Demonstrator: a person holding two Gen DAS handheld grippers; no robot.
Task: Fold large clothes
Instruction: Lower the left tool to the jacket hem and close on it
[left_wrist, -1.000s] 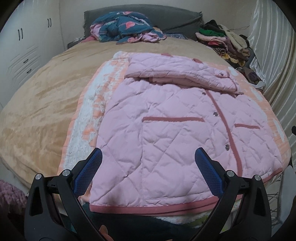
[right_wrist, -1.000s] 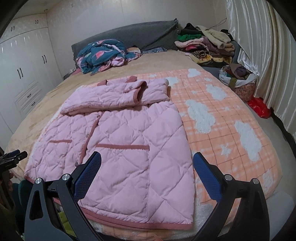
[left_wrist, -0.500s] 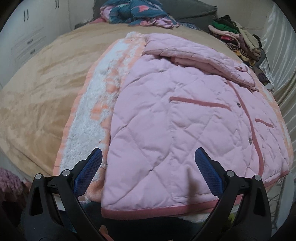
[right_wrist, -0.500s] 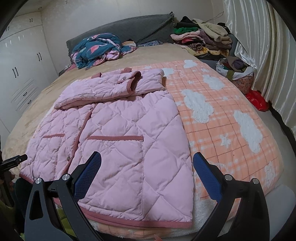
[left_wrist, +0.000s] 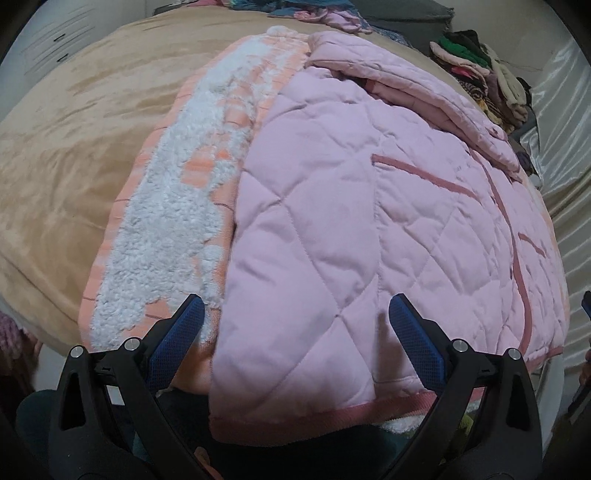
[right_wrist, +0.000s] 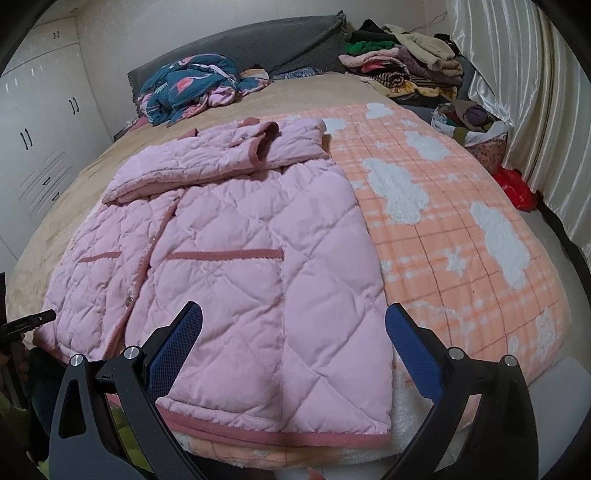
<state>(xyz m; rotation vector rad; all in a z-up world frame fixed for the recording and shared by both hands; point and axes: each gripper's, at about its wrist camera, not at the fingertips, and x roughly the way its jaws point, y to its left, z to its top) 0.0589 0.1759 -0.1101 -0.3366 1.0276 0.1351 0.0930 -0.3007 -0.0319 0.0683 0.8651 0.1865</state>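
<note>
Currently a pink quilted jacket (right_wrist: 236, 266) lies flat, front up, on an orange plaid fleece blanket (right_wrist: 461, 236) spread over the bed (right_wrist: 55, 221), with its hem at the near edge of the bed. Its shell is soft padded fabric stitched in a diamond pattern, trimmed in darker rose binding along the hem, front placket and two slit pockets. Small snap buttons run down the placket. Both sleeves are folded across the chest near the collar, one cuff showing its rose edging.

Underneath, the blanket carries raised white fluffy cloud and star shapes on a thin grid; the bed cover beneath it is tan plush. No readable writing or label shows on any item.

Left gripper (left_wrist: 295, 328): jaws spread wide, black arms with blue textured pads (left_wrist: 177, 339), poised just above the jacket (left_wrist: 369, 240) at its hem corner on the left side, holding nothing. Whether the pads touch the fabric cannot be told.

Right gripper (right_wrist: 291, 332): jaws likewise wide apart, over the hem corner on the right side, holding nothing.

At the far edge of the bed sit a crumpled teal patterned quilt (right_wrist: 184, 88), a grey headboard (right_wrist: 243, 44) and a stack of folded clothes (right_wrist: 399, 62). White wardrobe doors (right_wrist: 40, 122) stand to one side, pale satin curtains (right_wrist: 524, 103) to the other.
</note>
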